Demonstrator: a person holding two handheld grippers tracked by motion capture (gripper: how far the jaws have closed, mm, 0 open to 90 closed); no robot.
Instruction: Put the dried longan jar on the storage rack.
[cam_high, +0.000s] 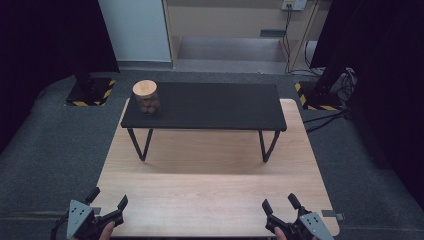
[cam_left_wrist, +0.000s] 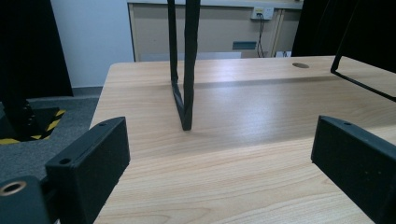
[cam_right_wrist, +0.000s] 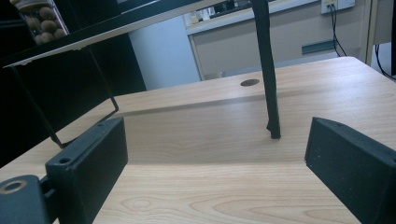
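While both grippers sit at the near edge of the table (cam_high: 210, 195), a black shelf (cam_high: 210, 107) stands across the table's far half on thin black legs, and it serves as the landmark.

On the shelf's left end stands a jar (cam_high: 146, 98), upright, with a flat wooden lid; round brown pieces show through its clear wall, too small to name. In the right gripper view the jar (cam_right_wrist: 41, 18) is cut off at the top left corner, so just its lower part and contents appear above the shelf's edge.

Well in front of the shelf's left end, the left gripper (cam_high: 107, 200) rests at the table's near left corner with its jaws spread wide and nothing between them. A hand behind it is mostly cut off by the bottom of the high view. In the left gripper view the left gripper (cam_left_wrist: 219, 163) looks at the shelf's left leg (cam_left_wrist: 183, 70), whose top runs out of frame, with bare wood between the jaws.

Well in front of the shelf's right end, the right gripper (cam_high: 281, 206) has its jaws wide apart too, empty, its body partly cropped by the frame's bottom. In the right gripper view the right gripper (cam_right_wrist: 215, 163) faces the shelf's right leg (cam_right_wrist: 268, 70), with the shelf's underside dark above.

Beyond the table, the room's sides fall into deep shadow.
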